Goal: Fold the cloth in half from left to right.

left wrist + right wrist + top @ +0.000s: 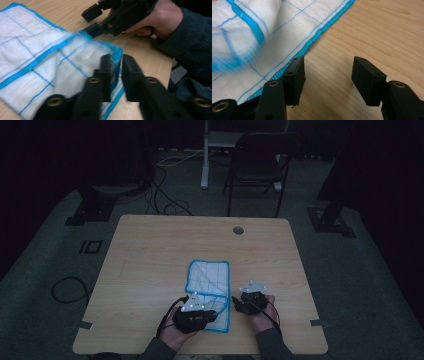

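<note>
- Jaws of the left gripper (116, 66) were pinched on a raised, blue-edged corner of the white cloth (37, 57), with the hem caught between the two black pads.
- Jaws of the right gripper (327, 75) stood spread apart and held nothing; one tip rested at the cloth's blue hem, the other over bare wood.
- The cloth (209, 292) lay near the front middle of the wooden table (150, 245), its long axis running away from the person, its near end partly folded over.
- From the left gripper (196, 312) the cloth stretched forward; from the right gripper (250, 299) it lay just beside, toward the left.
- The left hand was therefore the nearer, already on the fabric; the right would probably need a short sideways reach to take the near right edge.
- A dark folding chair (255, 162) stood beyond the table.
</note>
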`<state>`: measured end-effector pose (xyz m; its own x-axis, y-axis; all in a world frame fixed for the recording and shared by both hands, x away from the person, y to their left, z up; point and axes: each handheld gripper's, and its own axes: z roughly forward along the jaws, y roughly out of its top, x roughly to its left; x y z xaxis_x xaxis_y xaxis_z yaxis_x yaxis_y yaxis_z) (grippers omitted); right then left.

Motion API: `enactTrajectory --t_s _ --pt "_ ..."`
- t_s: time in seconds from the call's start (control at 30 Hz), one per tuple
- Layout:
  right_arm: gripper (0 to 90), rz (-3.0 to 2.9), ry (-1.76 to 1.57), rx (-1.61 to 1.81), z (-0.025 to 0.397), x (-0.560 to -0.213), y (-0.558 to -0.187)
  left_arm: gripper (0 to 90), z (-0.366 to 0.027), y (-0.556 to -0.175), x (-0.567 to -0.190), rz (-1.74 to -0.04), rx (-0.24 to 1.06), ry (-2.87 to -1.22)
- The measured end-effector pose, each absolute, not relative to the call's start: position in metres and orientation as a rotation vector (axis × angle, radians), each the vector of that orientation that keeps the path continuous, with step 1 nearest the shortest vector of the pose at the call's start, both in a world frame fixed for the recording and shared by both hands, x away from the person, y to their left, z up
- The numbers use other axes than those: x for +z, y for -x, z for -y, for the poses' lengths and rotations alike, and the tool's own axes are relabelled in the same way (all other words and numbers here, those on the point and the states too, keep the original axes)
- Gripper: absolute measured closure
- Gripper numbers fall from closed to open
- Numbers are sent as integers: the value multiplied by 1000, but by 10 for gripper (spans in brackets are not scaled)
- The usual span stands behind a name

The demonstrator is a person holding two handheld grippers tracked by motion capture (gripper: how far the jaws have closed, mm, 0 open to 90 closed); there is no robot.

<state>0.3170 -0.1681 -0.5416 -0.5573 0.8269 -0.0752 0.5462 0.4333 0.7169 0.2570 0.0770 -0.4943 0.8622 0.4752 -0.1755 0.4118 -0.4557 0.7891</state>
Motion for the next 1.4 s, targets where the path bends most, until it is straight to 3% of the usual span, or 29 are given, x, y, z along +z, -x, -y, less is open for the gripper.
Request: enactTrajectory --t_s 0.3,0.73,1.4 --pt "443 -2251 -1138 943 166 -536 -315 735 -101 -262 -496 -745 185 -2111" --pt "443 -2258 -998 1024 146 -519 -319 767 -112 -258 -537 -856 179 -2194" --pt "588 -2369 -801 1076 79 -518 -336 784 -119 -257 -543 -868 165 -2136"
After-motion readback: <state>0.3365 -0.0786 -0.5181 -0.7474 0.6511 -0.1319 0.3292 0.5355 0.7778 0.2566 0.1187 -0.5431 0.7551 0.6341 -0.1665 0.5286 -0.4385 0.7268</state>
